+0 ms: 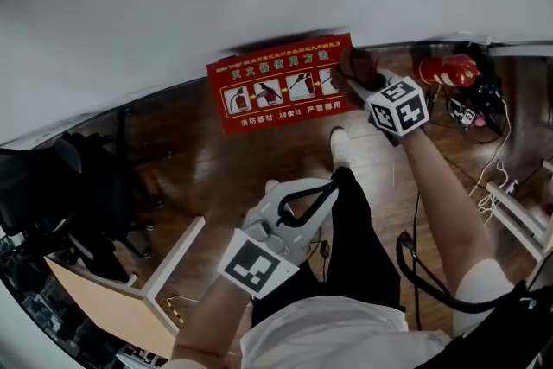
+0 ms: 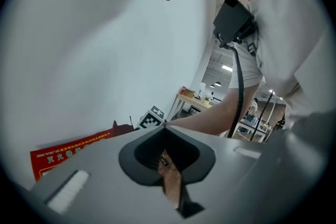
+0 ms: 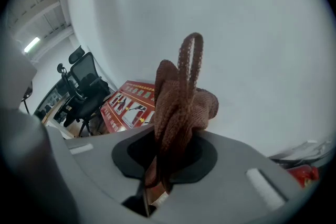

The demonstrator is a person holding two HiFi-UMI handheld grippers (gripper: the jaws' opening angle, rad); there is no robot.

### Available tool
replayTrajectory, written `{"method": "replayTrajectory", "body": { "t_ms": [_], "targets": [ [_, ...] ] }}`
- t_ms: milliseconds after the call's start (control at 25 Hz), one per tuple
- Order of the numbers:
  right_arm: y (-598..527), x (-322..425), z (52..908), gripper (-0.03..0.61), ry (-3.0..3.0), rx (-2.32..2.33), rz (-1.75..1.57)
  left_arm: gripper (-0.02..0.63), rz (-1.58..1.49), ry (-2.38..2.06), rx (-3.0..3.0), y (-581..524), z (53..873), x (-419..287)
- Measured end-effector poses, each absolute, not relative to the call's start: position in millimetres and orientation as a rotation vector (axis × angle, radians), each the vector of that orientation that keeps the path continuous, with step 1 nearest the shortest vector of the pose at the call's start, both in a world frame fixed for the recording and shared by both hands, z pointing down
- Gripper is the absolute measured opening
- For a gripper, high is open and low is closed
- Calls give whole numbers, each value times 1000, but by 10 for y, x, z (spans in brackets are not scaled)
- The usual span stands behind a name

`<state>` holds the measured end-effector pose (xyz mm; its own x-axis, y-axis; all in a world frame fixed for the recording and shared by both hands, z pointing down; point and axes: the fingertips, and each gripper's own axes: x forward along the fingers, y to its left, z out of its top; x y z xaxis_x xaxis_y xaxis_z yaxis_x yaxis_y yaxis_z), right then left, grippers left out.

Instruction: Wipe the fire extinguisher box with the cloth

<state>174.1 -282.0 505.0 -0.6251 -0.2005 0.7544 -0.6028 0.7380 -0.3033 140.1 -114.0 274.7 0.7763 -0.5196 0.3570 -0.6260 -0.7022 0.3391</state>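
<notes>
Left gripper is hanging with fingers closed, empty; right gripper fingers are clamping knitted brown cloth, its loop seen only close-up, beside flat red box.

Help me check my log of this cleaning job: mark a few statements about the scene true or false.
1. The right tool is shut on the brown cloth. True.
2. The cloth is at the left end of the red fire extinguisher box. False: it is at the box's right end.
3. The left tool holds a second cloth. False: its jaws are together with nothing between them, and it hangs low, away from the box.
4. In the head view, a red fire extinguisher shows to the right of the box. True.
</notes>
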Motion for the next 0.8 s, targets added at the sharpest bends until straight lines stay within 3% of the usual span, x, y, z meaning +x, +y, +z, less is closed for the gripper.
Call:
{"method": "replayTrajectory", "body": {
  "t_ms": [440,800],
  "targets": [
    [-2969,2183,5438,60,-2325,591,998,0,305,-744,2475,-1821,3008,2001],
    [-2904,2006,6845,60,-2298,478,1134,0,321,-687,2445,-2126,3540,2298]
  ]
}}
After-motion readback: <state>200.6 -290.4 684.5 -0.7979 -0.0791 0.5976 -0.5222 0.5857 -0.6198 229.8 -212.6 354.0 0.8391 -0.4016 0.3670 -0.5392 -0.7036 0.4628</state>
